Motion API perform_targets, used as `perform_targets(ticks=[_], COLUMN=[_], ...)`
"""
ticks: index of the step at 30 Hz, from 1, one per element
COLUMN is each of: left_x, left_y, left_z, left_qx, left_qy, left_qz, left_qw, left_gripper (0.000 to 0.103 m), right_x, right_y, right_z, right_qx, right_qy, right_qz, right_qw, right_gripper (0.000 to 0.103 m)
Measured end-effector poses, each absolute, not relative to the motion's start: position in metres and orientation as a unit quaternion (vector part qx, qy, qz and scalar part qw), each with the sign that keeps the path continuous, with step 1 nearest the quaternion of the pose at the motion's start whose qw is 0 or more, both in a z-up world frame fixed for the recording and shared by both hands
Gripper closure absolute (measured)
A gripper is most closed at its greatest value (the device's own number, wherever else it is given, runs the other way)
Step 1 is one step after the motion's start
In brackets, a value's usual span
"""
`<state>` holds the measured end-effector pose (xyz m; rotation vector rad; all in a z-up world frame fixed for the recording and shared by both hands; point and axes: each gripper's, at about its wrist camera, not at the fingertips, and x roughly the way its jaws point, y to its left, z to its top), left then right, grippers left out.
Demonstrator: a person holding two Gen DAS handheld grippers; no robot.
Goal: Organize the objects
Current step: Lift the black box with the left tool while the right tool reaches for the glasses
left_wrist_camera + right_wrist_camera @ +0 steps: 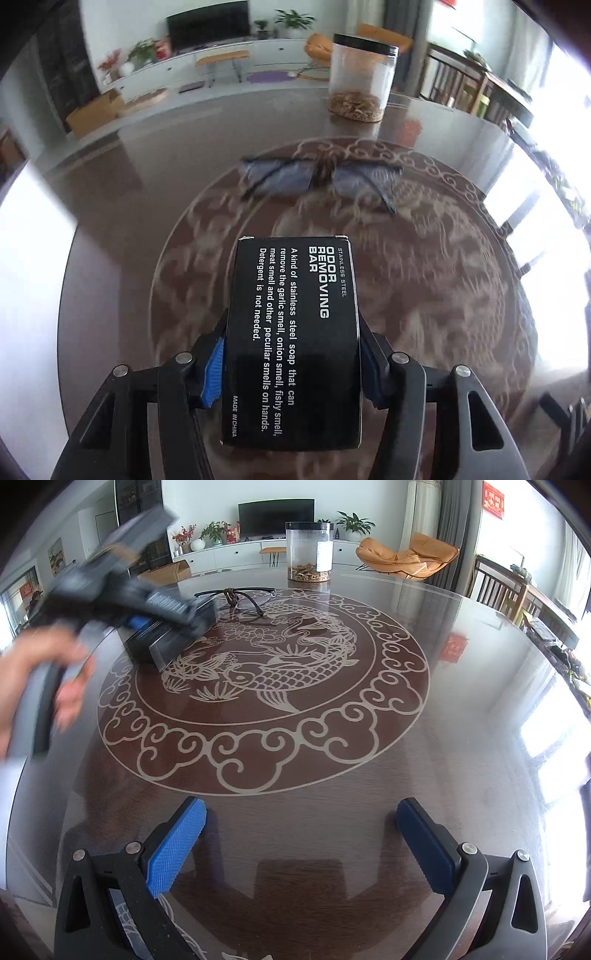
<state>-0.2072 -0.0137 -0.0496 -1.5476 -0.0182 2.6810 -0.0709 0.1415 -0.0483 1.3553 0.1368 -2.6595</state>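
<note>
My left gripper (291, 354) is shut on a black box (293, 332) printed "Odor Removing Bar" and holds it above the round table (110, 258). From the right wrist view the same gripper (155, 609) and box (173, 635) appear blurred at the far left, low over the table. A pair of glasses (321, 177) lies ahead of the box; it also shows in the right wrist view (236, 598). A clear jar with a black lid (364, 77) stands at the far edge, also visible from the right wrist (309, 552). My right gripper (301, 834) is open and empty near the table's near edge.
The table (480, 701) is dark glass with a white fish and cloud pattern. Wooden chairs (502, 587) stand at the right edge. An orange lounge chair (406, 557) and a TV cabinet (236, 554) are beyond the table.
</note>
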Motion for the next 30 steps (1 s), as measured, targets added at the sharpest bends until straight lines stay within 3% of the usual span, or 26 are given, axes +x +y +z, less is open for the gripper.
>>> perform_targets(ticks=[7,9,11,12,30], left_x=[-0.113,-0.108,-0.111,-0.11,-0.1], left_y=[-0.046,-0.05,-0.057,-0.06,-0.063], left_z=[-0.055,-0.057,-0.064,-0.066,-0.066], left_qx=[-0.476,-0.473,-0.477,-0.478,-0.459], left_qy=[-0.019,-0.001,-0.006,-0.02,-0.023], left_qz=[0.879,0.881,0.878,0.877,0.887], left_qw=[-0.011,-0.019,-0.033,-0.038,-0.05], left_gripper=[0.044,0.032,0.002,0.0,0.0], right_x=[-0.071,-0.071,-0.071,-0.071,-0.072], right_y=[0.141,0.142,0.142,0.142,0.141], right_z=[-0.048,-0.048,-0.048,-0.048,-0.049], right_qx=[0.452,0.452,0.452,0.452,0.453], right_qy=[0.046,0.046,0.046,0.046,0.046], right_qz=[-0.887,-0.887,-0.887,-0.887,-0.887], right_qw=[0.077,0.077,0.077,0.077,0.078], right_gripper=[0.0,0.0,0.0,0.0,0.0])
